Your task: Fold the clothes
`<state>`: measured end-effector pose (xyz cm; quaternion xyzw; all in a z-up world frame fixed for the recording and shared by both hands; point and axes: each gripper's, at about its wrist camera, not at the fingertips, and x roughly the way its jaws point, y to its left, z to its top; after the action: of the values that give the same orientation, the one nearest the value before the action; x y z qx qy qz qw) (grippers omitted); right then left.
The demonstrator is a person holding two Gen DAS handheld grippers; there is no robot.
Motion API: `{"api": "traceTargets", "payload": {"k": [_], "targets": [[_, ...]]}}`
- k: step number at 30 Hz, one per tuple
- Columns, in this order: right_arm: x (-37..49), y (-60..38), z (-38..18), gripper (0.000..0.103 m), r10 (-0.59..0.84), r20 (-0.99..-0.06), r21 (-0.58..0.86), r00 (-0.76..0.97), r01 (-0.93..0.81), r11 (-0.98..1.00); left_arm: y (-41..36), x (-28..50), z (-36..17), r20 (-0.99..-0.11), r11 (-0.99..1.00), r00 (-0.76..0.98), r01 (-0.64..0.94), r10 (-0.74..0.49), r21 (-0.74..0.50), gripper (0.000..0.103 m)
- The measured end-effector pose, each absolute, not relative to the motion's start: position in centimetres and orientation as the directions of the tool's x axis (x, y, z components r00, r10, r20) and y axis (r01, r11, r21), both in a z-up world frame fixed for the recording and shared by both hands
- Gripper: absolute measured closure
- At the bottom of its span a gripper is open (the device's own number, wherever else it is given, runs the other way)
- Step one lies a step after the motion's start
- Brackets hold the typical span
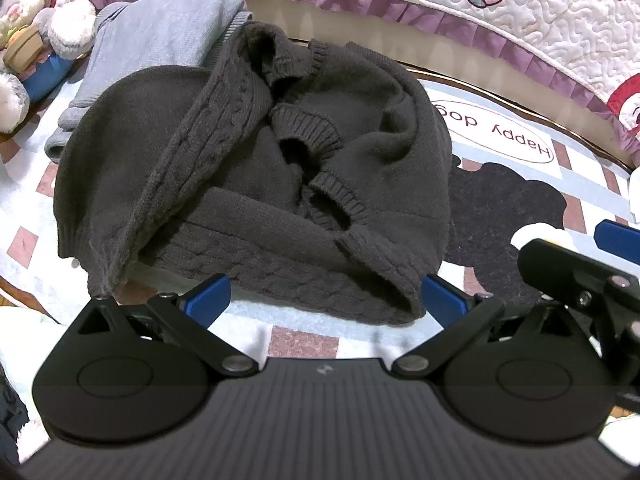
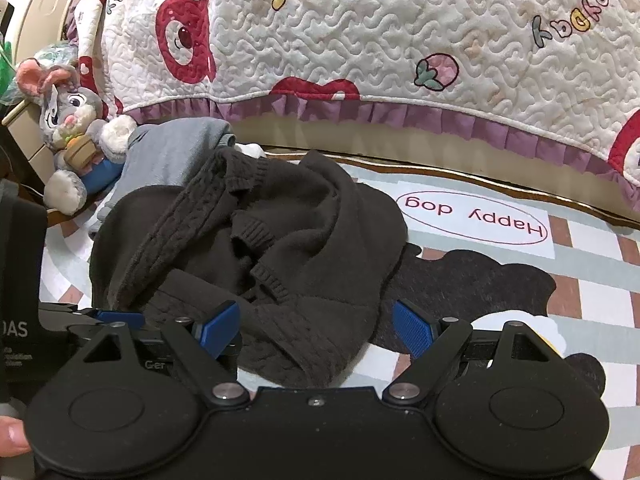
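From the left, a grey-blue garment (image 1: 160,36) lies folded near the plush rabbit (image 2: 68,120), and the dark brown cable-knit sweater (image 1: 248,168) lies bunched on the rug (image 1: 304,340) beside the bed, sleeves and ribbed cuffs heaped across its middle. My left gripper (image 1: 324,300) hovers at its near cabled hem with jaws spread wide and empty, and my right gripper (image 2: 316,326) hangs beside it over the same hem's right end, equally open and empty. To fold this well, I judge I should pinch only the hem's top layer at both corners and draw it flat and taut, since loose knit drags the heaped sleeves along.

The rug (image 2: 580,272) reads "Happy dog" inside a white oval label (image 2: 476,220).
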<state>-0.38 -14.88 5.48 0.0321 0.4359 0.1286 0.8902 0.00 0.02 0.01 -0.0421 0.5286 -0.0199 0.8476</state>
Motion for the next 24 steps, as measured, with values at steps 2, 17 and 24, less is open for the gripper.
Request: {"api": "traceTargets", "payload": {"k": [2,17,24], "targets": [[-0.41,-14.79,5.58,0.016,0.255,-0.767,0.169,0.589,-0.198,0.965,0.06,0.02,0.06,-0.893,0.995,0.443,-0.012,-0.079,-0.094,0.0],[-0.56,-14.44,5.82,0.016,0.254,-0.759,0.169,0.599,-0.196,0.966,0.52,-0.05,0.14,-0.881,0.992,0.461,-0.018,-0.106,-0.129,0.0],[-0.61,-13.99,5.65,0.016,0.249,-0.765,0.155,0.594,-0.205,0.966,0.56,-0.14,-0.02,-0.88,0.995,0.468,-0.023,-0.078,-0.1,0.0]]}}
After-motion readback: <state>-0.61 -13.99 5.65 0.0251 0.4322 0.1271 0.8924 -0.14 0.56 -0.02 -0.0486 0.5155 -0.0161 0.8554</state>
